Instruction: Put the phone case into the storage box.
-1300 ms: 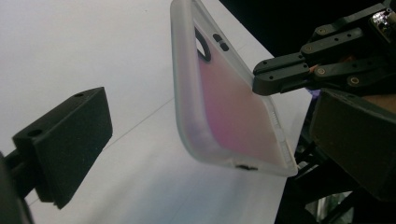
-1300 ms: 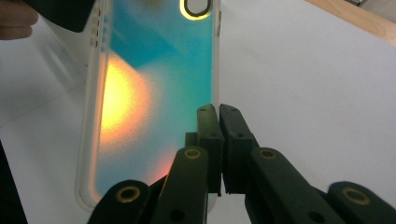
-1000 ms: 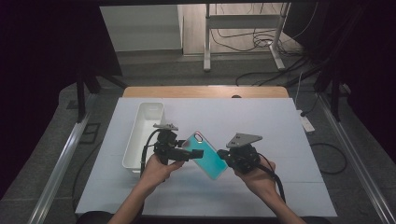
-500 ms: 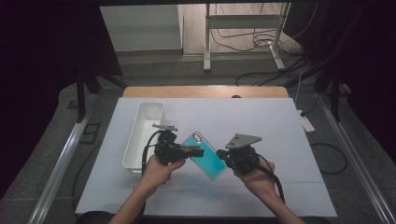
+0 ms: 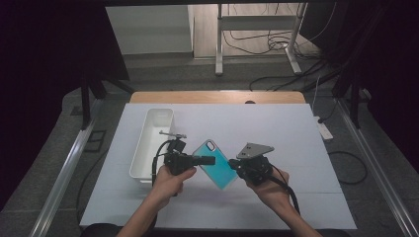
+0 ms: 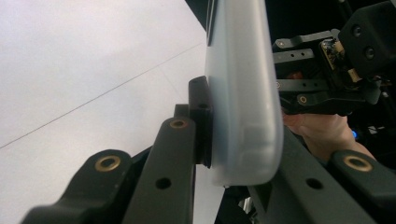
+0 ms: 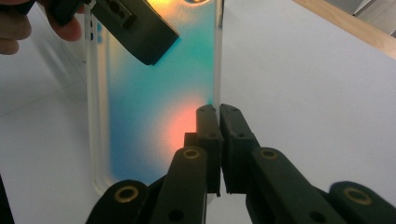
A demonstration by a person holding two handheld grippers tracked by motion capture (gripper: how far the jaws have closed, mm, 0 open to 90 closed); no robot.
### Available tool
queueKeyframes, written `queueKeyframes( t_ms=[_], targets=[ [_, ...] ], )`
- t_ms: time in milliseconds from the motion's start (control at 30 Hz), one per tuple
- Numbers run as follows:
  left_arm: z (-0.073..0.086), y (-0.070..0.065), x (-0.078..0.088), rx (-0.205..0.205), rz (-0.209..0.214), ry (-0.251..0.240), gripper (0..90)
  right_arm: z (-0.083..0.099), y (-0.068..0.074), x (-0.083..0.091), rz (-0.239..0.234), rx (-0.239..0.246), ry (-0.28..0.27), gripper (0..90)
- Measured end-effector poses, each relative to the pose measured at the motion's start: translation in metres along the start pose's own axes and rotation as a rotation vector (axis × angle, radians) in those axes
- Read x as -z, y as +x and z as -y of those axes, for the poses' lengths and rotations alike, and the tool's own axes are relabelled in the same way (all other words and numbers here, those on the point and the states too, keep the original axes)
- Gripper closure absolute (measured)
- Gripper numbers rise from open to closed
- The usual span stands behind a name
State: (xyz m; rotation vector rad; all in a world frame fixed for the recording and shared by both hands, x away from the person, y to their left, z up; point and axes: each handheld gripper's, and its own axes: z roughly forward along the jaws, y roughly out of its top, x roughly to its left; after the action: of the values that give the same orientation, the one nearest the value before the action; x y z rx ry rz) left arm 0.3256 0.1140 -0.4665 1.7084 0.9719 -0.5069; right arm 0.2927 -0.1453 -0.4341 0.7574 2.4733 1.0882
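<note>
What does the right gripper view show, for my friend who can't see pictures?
The right gripper pinches the edge of a teal phone case above a white table. The left gripper clamps the case's far end.

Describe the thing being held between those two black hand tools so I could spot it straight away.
On the white table, right of the long white tray, the left gripper and right gripper both clamp a phone case. It is flat, translucent teal, the only coloured thing there.
</note>
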Motion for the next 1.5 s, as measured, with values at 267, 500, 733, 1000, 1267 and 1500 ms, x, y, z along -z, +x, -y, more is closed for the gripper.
queueKeyframes(
  t_ms=[267, 500, 733, 1000, 1267, 1500],
  targets=[
    [-0.002, -0.005, 0.003, -0.052, -0.046, 0.012, 85.2, 0.001, -0.001, 0.002, -0.029, -0.026, -0.009, 73.8],
    [-0.004, -0.009, 0.008, -0.108, -0.087, 0.024, 85.1, 0.001, -0.008, 0.007, -0.079, -0.090, -0.007, 45.8],
    [-0.005, -0.011, 0.016, -0.140, -0.101, 0.030, 84.8, 0.002, -0.016, 0.007, -0.189, -0.160, -0.042, 17.9],
    [-0.006, -0.012, 0.022, -0.176, -0.103, 0.037, 84.7, 0.002, -0.011, 0.004, -0.224, -0.129, -0.044, 0.0],
    [-0.008, -0.013, 0.026, -0.224, -0.083, 0.038, 84.7, 0.004, -0.011, 0.001, -0.255, -0.091, -0.052, 0.0],
    [-0.009, -0.016, 0.026, -0.244, -0.063, 0.042, 84.8, 0.004, -0.012, -0.003, -0.313, -0.139, -0.049, 0.0]
  ],
)
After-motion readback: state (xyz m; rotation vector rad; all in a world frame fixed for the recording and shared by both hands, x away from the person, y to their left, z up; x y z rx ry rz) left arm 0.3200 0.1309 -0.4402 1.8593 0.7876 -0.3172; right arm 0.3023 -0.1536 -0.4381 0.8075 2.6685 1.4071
